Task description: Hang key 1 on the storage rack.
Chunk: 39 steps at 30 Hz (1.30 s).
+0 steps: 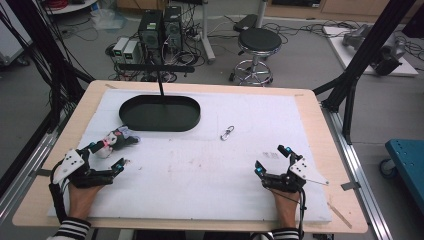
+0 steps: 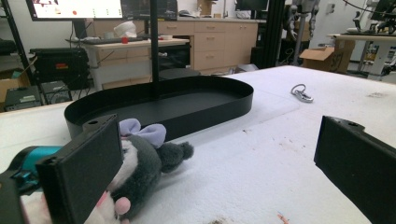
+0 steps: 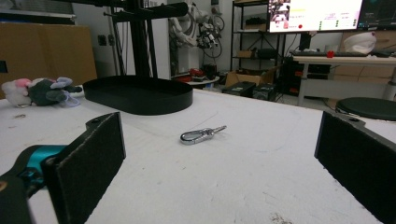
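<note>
A small grey and white plush toy (image 1: 116, 140) with a lilac bow lies on the white mat just left of the black oval tray (image 1: 160, 113). My left gripper (image 1: 106, 155) stands open right beside the toy (image 2: 140, 163), whose body lies against the left jaw and not between the two. A silver carabiner clip (image 1: 227, 133) lies mid-mat to the right of the tray. At the near right of the mat my right gripper (image 1: 270, 160) is open, with nothing between its jaws. It faces the clip (image 3: 201, 134), with the tray (image 3: 138, 94) and toy (image 3: 41, 91) beyond.
A thin black post (image 1: 160, 80) rises from the tray's far rim. The white mat (image 1: 200, 170) covers most of the wooden table (image 1: 320, 130). A stool (image 1: 257, 45) and computer towers (image 1: 160, 27) stand on the floor beyond the far edge.
</note>
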Each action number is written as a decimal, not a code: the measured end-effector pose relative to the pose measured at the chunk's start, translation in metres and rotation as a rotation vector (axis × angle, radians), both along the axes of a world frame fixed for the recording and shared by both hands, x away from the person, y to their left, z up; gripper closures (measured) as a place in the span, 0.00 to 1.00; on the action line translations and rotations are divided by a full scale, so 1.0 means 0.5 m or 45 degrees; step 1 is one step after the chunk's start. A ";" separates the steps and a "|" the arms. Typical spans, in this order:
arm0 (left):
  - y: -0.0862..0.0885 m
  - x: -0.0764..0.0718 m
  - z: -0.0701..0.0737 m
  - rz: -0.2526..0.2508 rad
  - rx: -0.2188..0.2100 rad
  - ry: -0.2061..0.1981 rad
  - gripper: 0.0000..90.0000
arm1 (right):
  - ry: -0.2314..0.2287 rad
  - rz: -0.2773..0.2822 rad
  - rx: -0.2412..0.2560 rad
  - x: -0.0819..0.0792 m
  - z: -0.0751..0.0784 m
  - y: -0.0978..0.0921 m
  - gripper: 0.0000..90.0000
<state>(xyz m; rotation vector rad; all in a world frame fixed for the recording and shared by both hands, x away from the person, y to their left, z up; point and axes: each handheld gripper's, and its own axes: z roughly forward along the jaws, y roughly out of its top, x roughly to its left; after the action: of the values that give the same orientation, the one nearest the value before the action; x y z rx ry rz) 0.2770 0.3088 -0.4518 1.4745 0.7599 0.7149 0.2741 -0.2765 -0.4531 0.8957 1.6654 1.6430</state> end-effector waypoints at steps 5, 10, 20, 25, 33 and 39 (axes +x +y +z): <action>0.002 0.001 0.000 0.006 -0.015 0.009 0.02 | -0.002 -0.002 -0.001 0.000 0.000 0.001 0.01; 0.004 0.002 0.000 0.009 -0.029 0.015 0.02 | -0.005 -0.004 -0.007 -0.001 0.000 0.001 0.01; 0.004 0.002 0.000 0.009 -0.036 0.013 0.02 | 0.001 -0.004 0.004 -0.001 0.000 0.000 0.01; 0.006 0.000 0.002 0.013 -0.027 0.011 0.02 | 0.000 -0.005 0.005 0.000 0.000 0.000 0.01; 0.026 -0.006 0.037 -0.011 0.004 0.024 0.02 | 0.002 -0.007 0.004 -0.001 0.000 0.000 0.01; 0.037 -0.004 0.082 -0.055 0.060 0.033 0.02 | 0.002 -0.008 0.004 0.000 0.000 0.000 0.01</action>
<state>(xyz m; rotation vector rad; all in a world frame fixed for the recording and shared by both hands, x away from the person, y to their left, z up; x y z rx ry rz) 0.2753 0.3275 -0.4106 1.5412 0.7332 0.6861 0.2739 -0.2765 -0.4531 0.9027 1.6600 1.6420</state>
